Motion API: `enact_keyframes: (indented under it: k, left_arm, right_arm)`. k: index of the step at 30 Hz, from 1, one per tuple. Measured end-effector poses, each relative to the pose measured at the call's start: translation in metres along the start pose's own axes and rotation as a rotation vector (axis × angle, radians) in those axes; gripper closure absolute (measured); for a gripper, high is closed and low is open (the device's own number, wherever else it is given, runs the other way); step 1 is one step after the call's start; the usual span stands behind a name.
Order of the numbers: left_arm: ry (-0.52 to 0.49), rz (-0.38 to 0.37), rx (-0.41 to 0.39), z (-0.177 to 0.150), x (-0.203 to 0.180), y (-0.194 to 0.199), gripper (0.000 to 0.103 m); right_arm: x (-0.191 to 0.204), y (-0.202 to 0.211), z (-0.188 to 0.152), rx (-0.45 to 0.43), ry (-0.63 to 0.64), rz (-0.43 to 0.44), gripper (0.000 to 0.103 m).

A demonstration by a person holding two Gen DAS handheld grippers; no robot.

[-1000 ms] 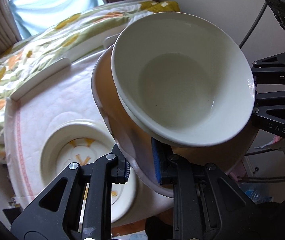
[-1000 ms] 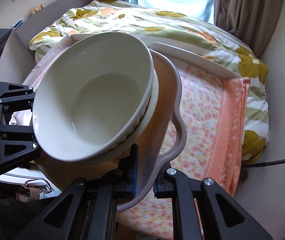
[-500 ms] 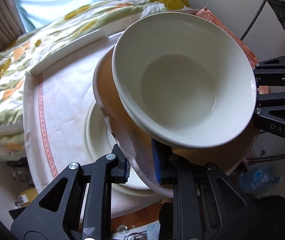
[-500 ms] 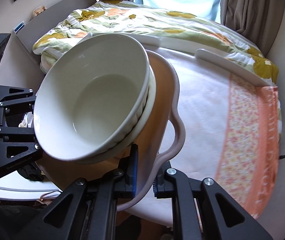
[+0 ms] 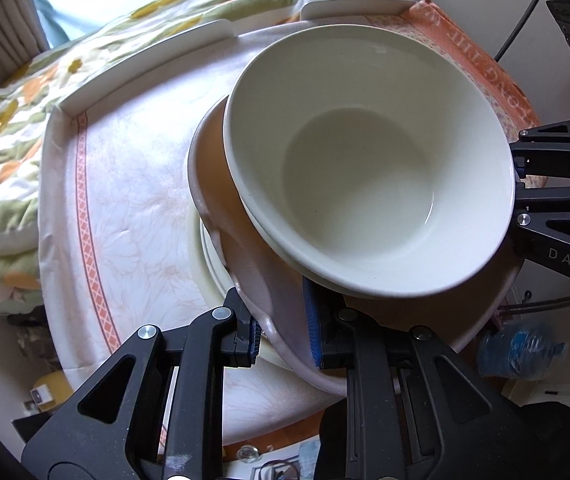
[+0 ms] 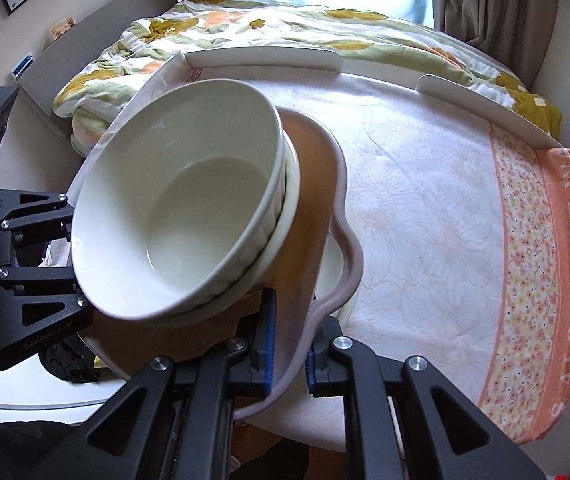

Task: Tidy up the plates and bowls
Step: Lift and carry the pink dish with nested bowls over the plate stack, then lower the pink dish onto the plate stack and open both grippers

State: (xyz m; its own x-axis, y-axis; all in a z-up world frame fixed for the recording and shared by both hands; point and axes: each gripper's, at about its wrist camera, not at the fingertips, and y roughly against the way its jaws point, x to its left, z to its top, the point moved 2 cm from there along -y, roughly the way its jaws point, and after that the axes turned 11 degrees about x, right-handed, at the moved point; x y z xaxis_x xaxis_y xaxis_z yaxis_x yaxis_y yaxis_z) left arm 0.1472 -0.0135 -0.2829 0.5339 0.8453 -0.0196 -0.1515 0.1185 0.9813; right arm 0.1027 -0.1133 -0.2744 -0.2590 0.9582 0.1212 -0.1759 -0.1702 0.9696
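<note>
A scalloped plate (image 5: pixel 261 280) with an orange-brown inside and a pale rim carries a stack of two white bowls (image 5: pixel 369 160). My left gripper (image 5: pixel 281 332) is shut on the plate's rim at one side. My right gripper (image 6: pixel 289 352) is shut on the plate (image 6: pixel 313 216) at the opposite side, with the bowls (image 6: pixel 177 216) on it. The stack hangs just above a white plate (image 5: pixel 213 268) that lies on the round table (image 5: pixel 133 184); that plate is mostly hidden, its edge also showing in the right wrist view (image 6: pixel 333 272).
The table (image 6: pixel 425 208) has a floral cloth with an orange border and raised white edge guards (image 6: pixel 261 58). A bed with a flowered quilt (image 6: pixel 305 28) lies behind it. A blue bottle (image 5: pixel 521 348) lies on the floor.
Both grippers have carried the plate with the bowls over the table. The stack now hangs above the white plate, which has slid under it and out of sight.
</note>
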Motion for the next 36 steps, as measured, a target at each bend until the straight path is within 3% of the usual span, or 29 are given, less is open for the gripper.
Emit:
enact_keyframes:
  k: [9, 19, 24, 36]
  left_arm:
    - [-0.004, 0.003, -0.009, 0.002, 0.004, -0.008, 0.087]
    - [-0.004, 0.08, -0.005, 0.006, 0.001, -0.005, 0.087]
    - [-0.041, 0.134, 0.001, 0.007, -0.002, 0.005, 0.086]
    - [-0.026, 0.145, -0.031, -0.007, -0.001, 0.041, 0.086]
  right_arm:
    - [-0.002, -0.007, 0.001, -0.007, -0.028, -0.01, 0.092]
    - [-0.002, -0.009, 0.001, 0.024, -0.052, -0.028, 0.092]
    - [-0.002, -0.009, 0.002, 0.046, -0.064, -0.024, 0.091]
    - [-0.006, 0.027, -0.009, 0.033, -0.1, -0.037, 0.09]
